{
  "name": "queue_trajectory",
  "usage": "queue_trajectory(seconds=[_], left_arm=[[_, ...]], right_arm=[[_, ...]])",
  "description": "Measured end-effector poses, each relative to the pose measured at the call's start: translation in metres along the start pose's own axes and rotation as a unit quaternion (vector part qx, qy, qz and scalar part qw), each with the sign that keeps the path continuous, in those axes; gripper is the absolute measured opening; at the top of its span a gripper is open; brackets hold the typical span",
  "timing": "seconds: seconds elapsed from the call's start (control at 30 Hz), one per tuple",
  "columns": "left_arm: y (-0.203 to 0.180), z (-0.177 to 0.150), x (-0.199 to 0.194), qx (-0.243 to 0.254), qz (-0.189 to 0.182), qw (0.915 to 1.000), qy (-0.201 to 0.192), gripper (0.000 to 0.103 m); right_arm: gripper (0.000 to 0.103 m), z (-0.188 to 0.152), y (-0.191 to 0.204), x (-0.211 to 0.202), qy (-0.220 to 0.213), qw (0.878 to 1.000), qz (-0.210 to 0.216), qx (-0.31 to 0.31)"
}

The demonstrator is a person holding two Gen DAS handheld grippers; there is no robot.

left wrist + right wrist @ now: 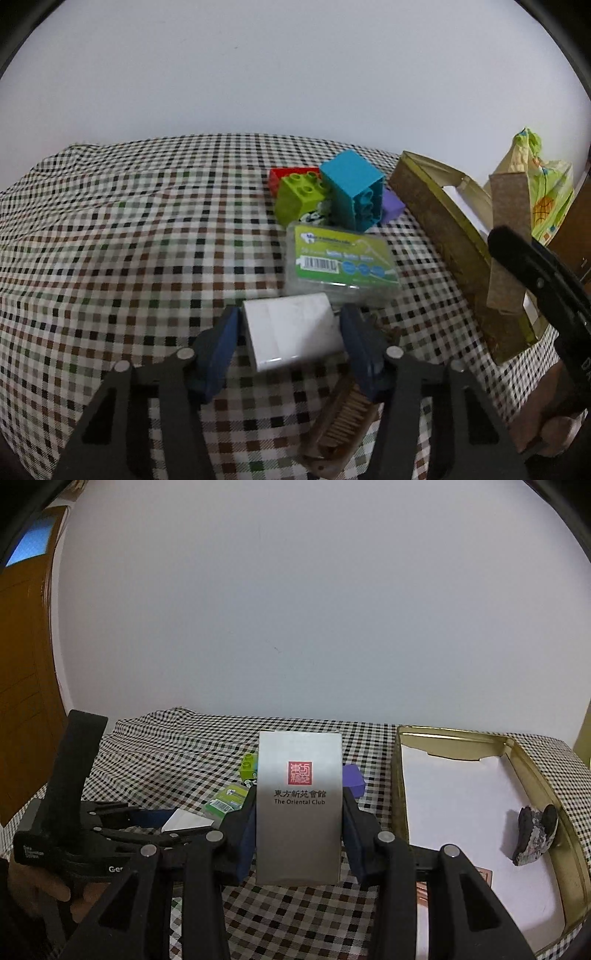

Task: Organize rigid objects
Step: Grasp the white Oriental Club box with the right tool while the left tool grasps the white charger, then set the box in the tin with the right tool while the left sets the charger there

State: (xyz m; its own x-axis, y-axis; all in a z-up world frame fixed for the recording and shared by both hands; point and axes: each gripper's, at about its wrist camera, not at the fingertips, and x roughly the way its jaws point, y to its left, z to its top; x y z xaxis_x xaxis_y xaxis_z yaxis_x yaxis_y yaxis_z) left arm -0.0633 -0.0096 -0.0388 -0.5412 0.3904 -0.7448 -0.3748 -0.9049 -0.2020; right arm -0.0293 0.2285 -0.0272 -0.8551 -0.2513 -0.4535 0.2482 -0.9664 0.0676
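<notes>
On the checkered worktop (pixel 129 229), your left hand-held gripper (pixel 291 332) is clamped on a white block (pixel 293 338) near the toy bricks (pixel 325 192), your right hand-held gripper (pixel 299 827) grips a grey box (pixel 299 808) left of the tin (pixel 576 812).

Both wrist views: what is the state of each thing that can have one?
Left gripper: shut on white box.
Right gripper: shut on grey box, upright.
Tin: open, dark stone inside.
Clear case: closed, flat.
Blue block: on its side.
</notes>
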Motion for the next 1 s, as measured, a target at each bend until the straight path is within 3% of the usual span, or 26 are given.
queue_trajectory(seconds=[0.1, 0.27, 0.33, 0.57, 1.0], left_arm=[[-0.003, 0.001, 0.004, -0.007, 0.008, 0.9999, 0.002, 0.062], [-0.025, 0.005, 0.018, 0.007, 0.060, 0.9982, 0.007, 0.065], [-0.030, 0.005, 0.018, 0.008, 0.046, 0.9989, 0.004, 0.052], [-0.014, 0.003, 0.015, -0.021, 0.030, 0.9993, -0.007, 0.051], [0.003, 0.004, -0.032, -0.056, 0.021, 0.9911, -0.119, 0.050]], right_arm=[[0.044, -0.001, -0.002, 0.002, 0.003, 1.000, 0.002, 0.005], [0.044, -0.001, 0.000, 0.002, 0.002, 1.000, -0.003, 0.005], [0.044, -0.002, 0.001, 0.000, 0.001, 1.000, -0.005, 0.008], [0.044, 0.000, -0.005, -0.003, -0.004, 1.000, -0.004, 0.022], [0.044, 0.005, -0.017, -0.014, -0.037, 0.999, -0.016, 0.030]])
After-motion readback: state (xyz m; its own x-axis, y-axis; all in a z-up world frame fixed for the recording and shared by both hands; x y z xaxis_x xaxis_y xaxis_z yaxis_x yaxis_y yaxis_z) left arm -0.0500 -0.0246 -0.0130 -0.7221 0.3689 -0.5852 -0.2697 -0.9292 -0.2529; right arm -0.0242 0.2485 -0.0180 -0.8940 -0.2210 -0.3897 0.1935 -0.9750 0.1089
